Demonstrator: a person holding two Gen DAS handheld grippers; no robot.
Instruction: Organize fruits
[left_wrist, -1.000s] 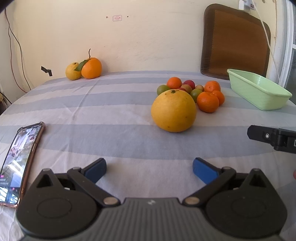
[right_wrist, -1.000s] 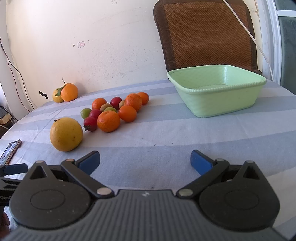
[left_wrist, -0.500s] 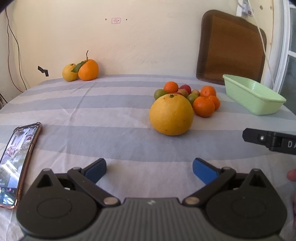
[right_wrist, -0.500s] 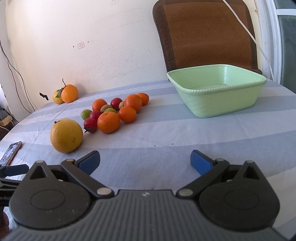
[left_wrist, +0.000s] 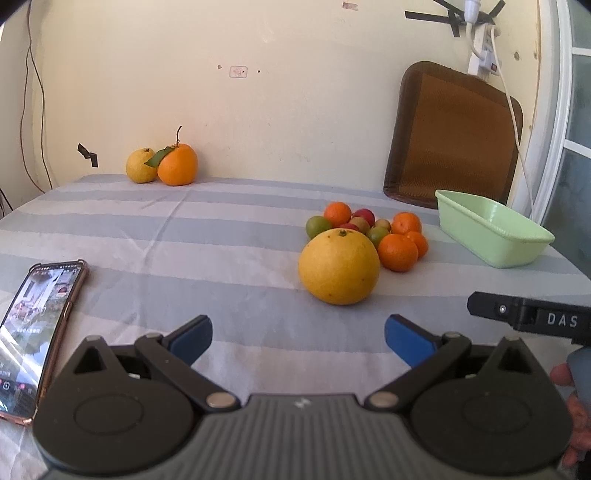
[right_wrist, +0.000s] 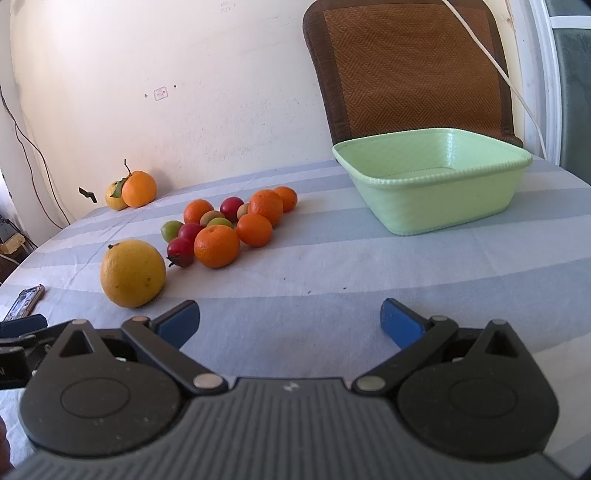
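A large yellow grapefruit (left_wrist: 338, 266) lies on the striped cloth just ahead of my left gripper (left_wrist: 297, 338), which is open and empty. Behind it is a pile of small oranges (left_wrist: 398, 252), red and green fruits. The same grapefruit (right_wrist: 133, 272) and pile (right_wrist: 217, 245) sit ahead-left of my right gripper (right_wrist: 290, 323), also open and empty. An empty pale green basin (right_wrist: 436, 181) stands at the right, also in the left wrist view (left_wrist: 491, 232).
An orange with a leaf (left_wrist: 177, 165) and a yellow pear (left_wrist: 139, 166) rest against the far wall. A phone (left_wrist: 35, 325) lies at the left. A brown woven mat (right_wrist: 410, 70) leans on the wall behind the basin. The right gripper's body (left_wrist: 532, 319) shows at the right of the left wrist view.
The left gripper's view has tilted up and drawn back slightly, so the fruit sits lower in its view. The right gripper has barely moved. Nothing was grasped.
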